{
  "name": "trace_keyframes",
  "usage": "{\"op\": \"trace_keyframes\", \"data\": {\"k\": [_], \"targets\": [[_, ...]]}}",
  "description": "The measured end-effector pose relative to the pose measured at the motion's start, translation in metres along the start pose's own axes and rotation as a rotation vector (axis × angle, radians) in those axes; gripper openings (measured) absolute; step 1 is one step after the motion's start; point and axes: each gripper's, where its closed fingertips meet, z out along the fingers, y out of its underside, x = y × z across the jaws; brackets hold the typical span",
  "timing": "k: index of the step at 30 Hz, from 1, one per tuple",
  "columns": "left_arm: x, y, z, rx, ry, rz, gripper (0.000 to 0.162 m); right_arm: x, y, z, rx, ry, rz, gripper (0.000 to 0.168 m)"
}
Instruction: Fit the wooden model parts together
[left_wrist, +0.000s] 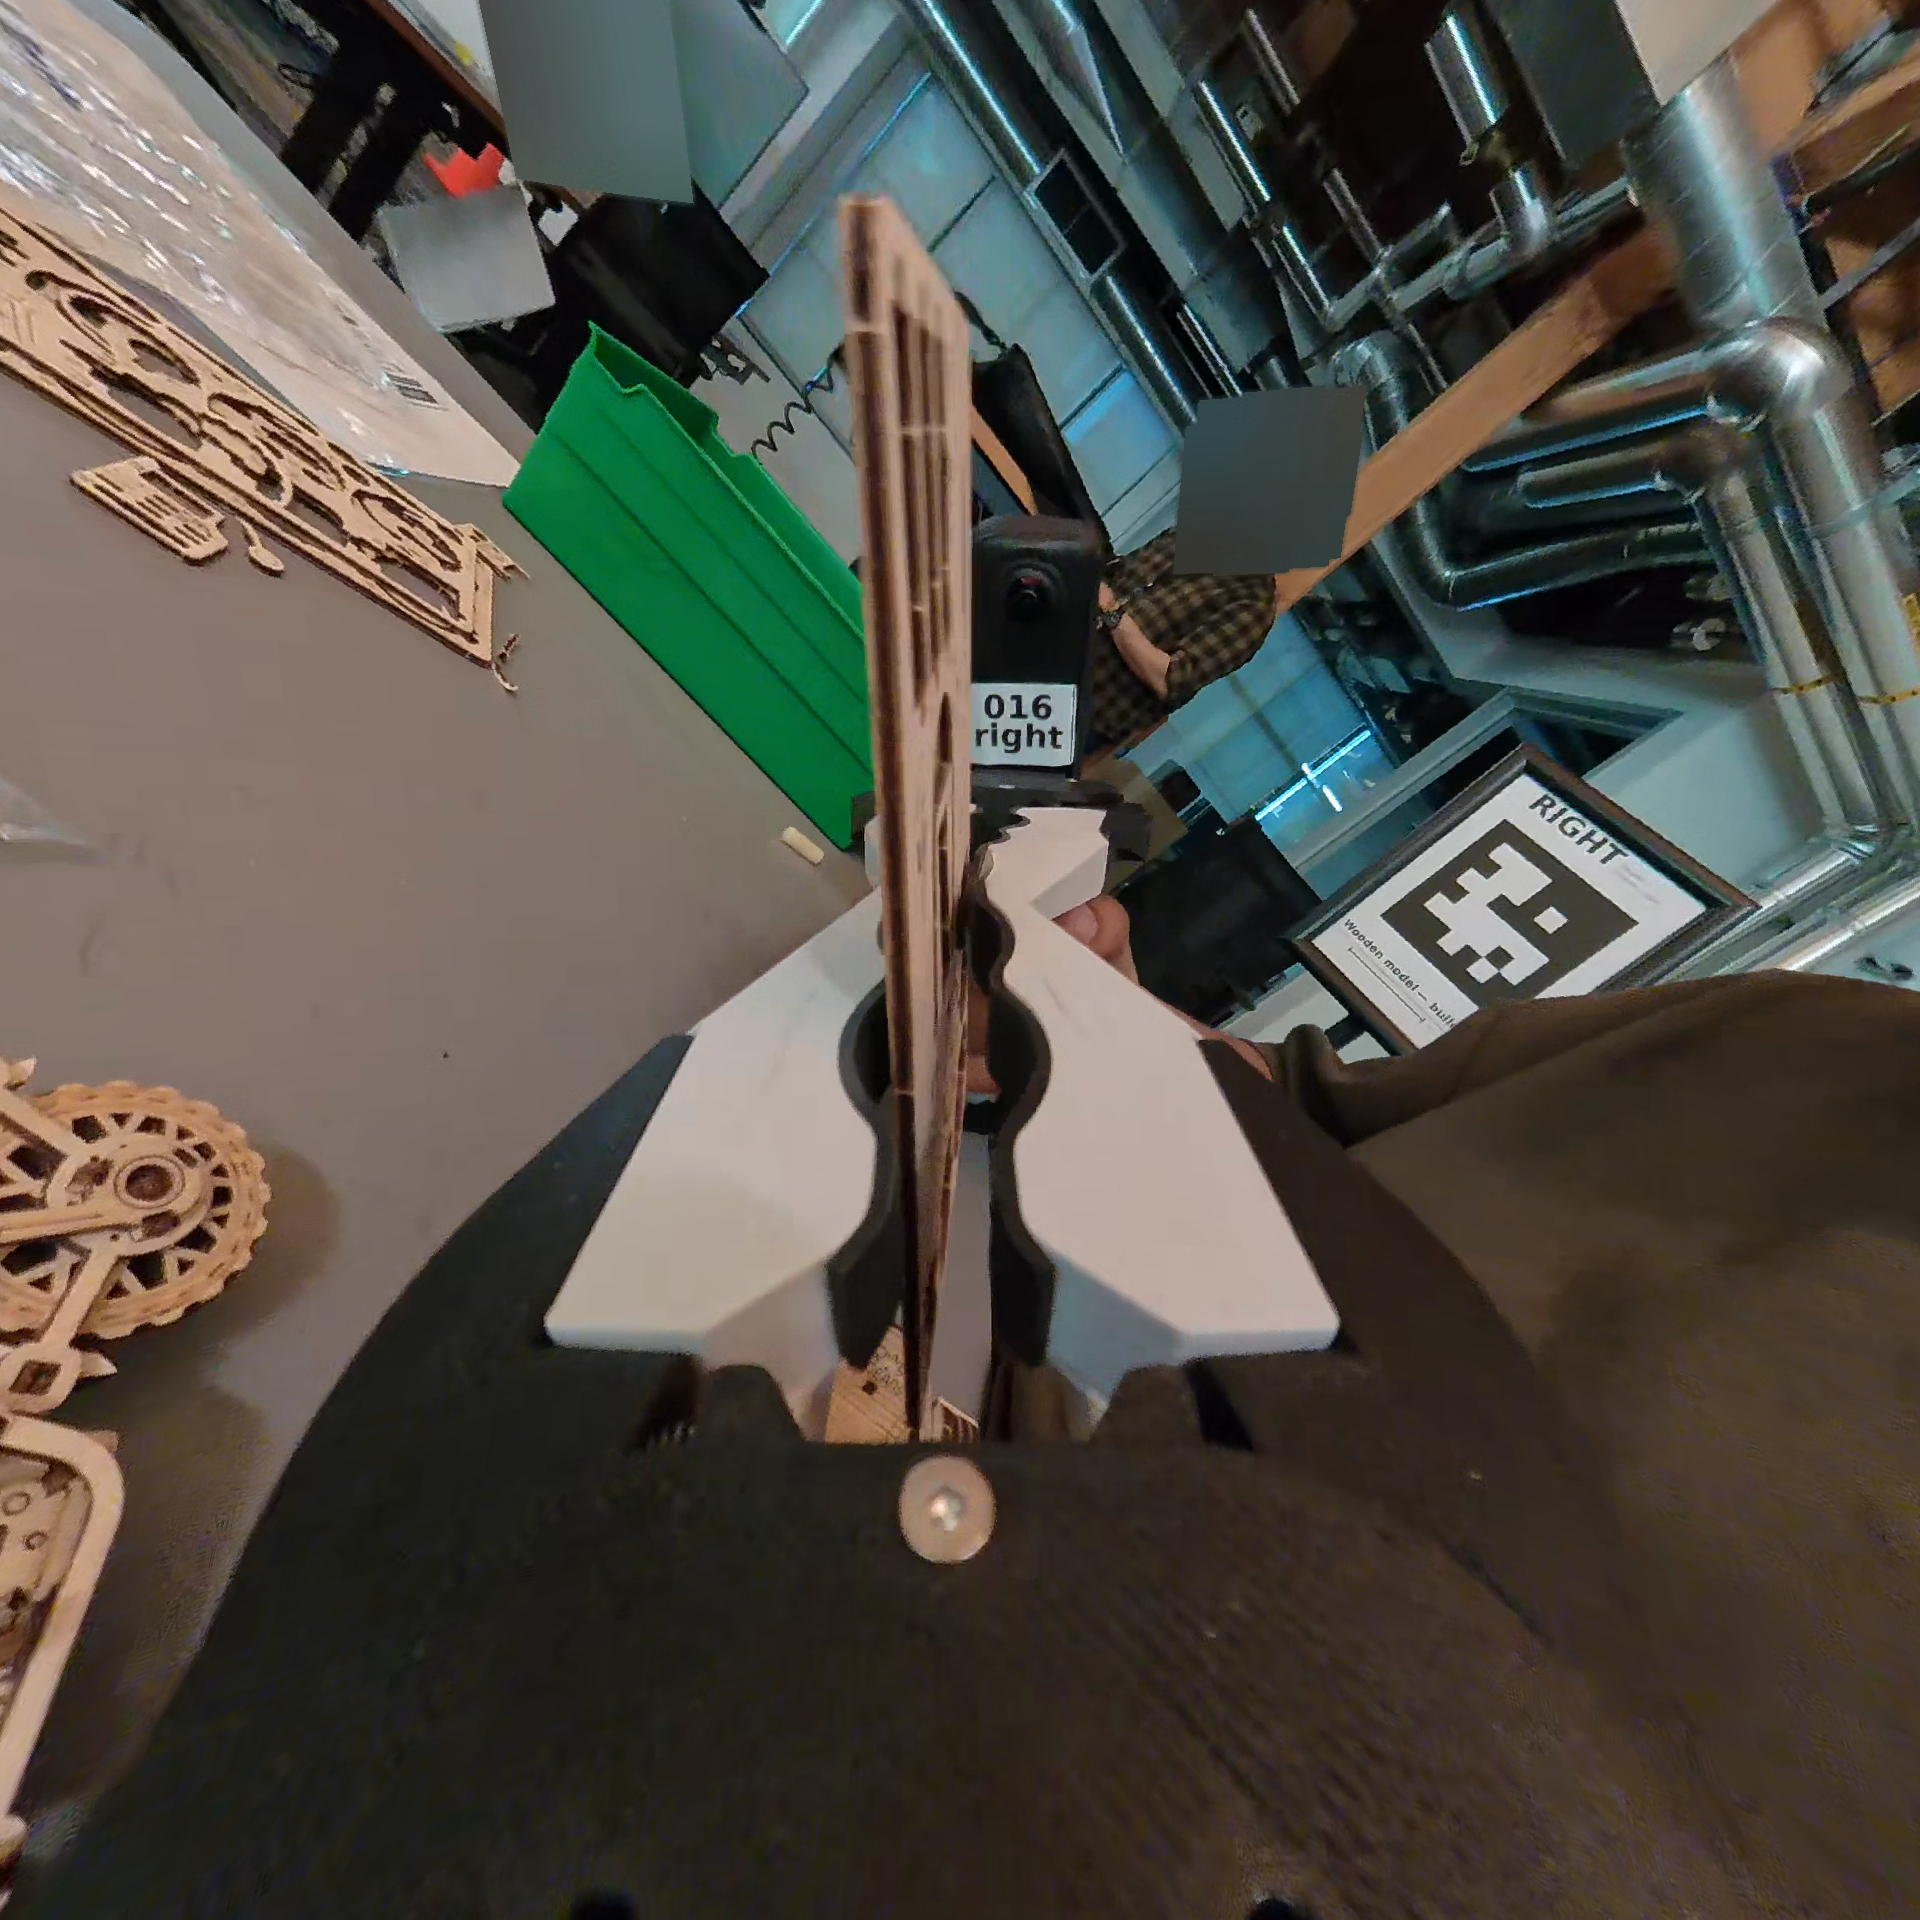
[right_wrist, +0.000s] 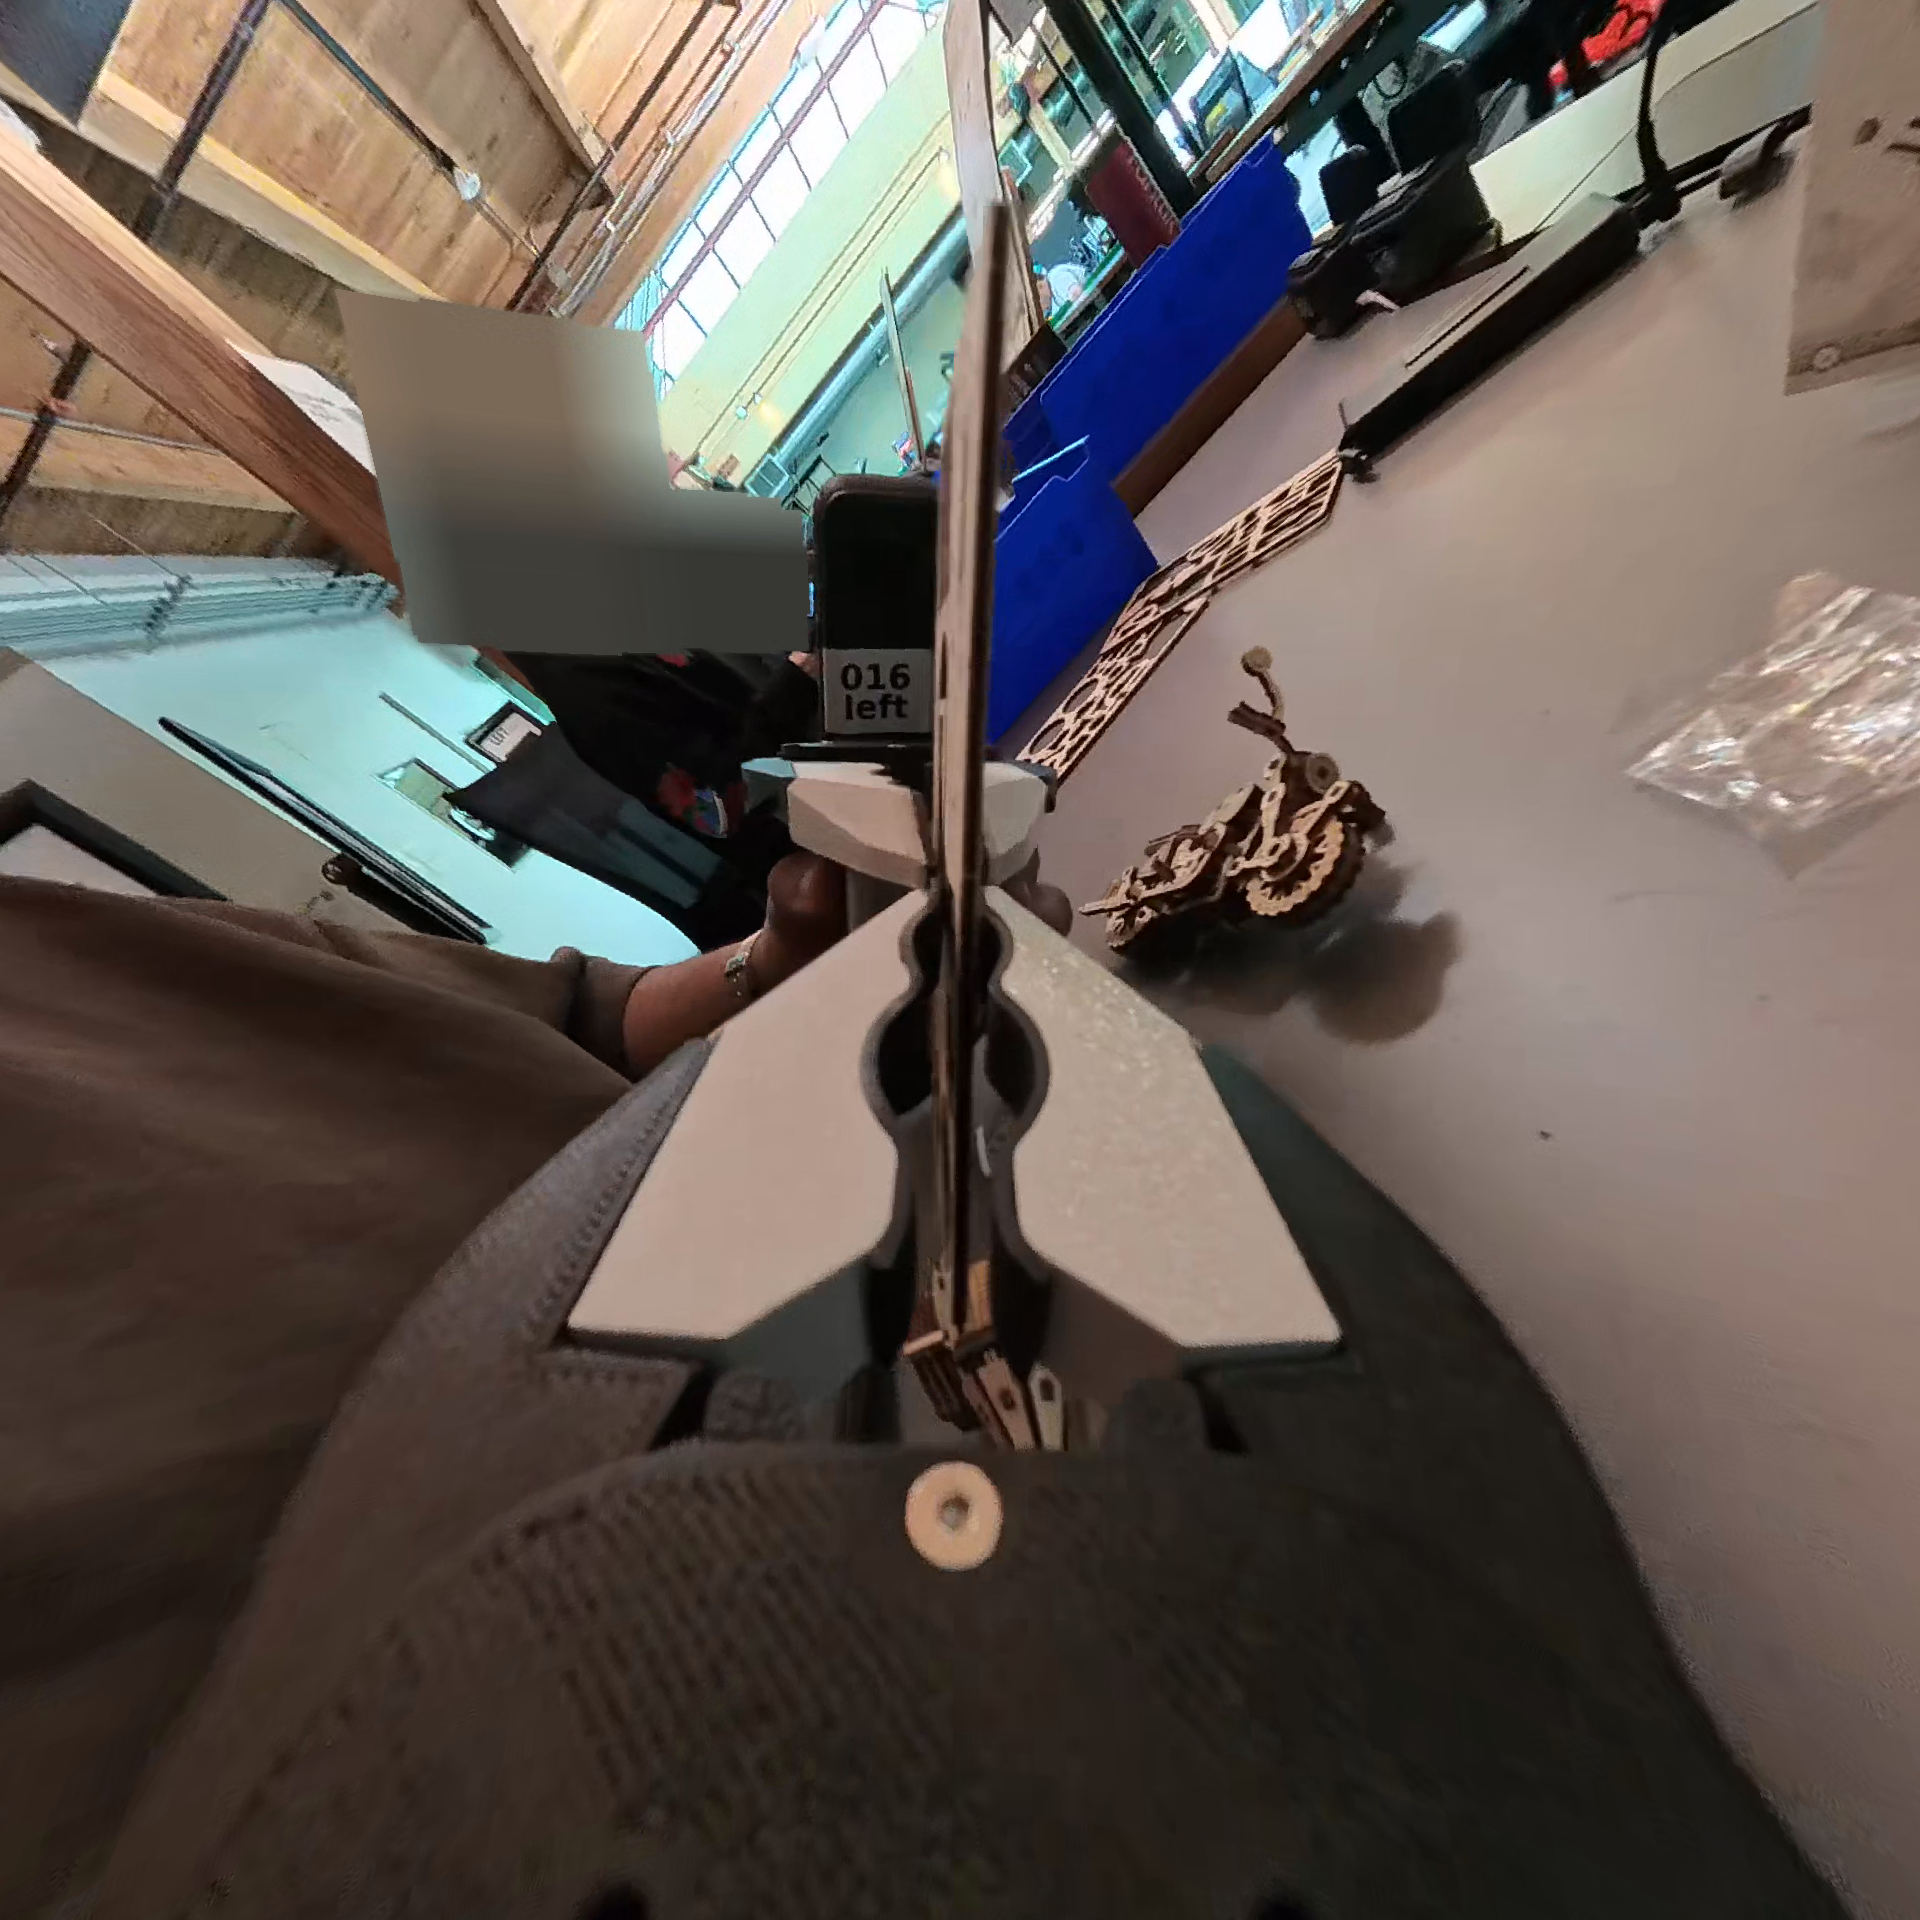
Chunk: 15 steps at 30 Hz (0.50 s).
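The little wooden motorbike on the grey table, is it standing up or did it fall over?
Standing up. The small wooden motorbike model sits upright on its wheels on the grey table, its handlebar pointing up.

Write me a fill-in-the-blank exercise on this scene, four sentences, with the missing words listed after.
1. Both hand-held grippers clamp the same thin wooden ____, seen edge-on: the left hand-held gripper and the right hand-held gripper face each other across the wooden sheet.
2. The plastic bin behind it in the left wrist view is ____.
3. The finished wooden model on the grey table is a ____.
4. The storage bins in the right wrist view are ____.

Missing words: sheet; green; motorcycle; blue
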Motion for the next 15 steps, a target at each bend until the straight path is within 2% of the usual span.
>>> {"op": "trace_keyframes", "data": {"k": [3,7,10,13,15], "targets": [[-0.002,-0.002,-0.002,0.013,0.010,-0.029,0.008,0.000,-0.003,0.001,0.025,-0.001,0.011,0.001],[-0.002,-0.005,-0.004,0.024,0.018,-0.046,0.001,0.003,-0.006,0.000,0.034,-0.005,0.038,0.003],[-0.007,-0.002,-0.005,-0.003,-0.003,-0.046,0.000,0.008,-0.018,-0.010,0.082,0.010,0.035,0.020],[-0.009,-0.002,-0.006,-0.008,-0.015,-0.043,0.000,0.020,-0.024,-0.022,0.081,0.078,-0.010,0.018],[-0.013,-0.001,-0.007,-0.022,-0.039,-0.039,0.000,0.025,-0.022,-0.025,0.047,0.110,-0.052,0.010]]}}
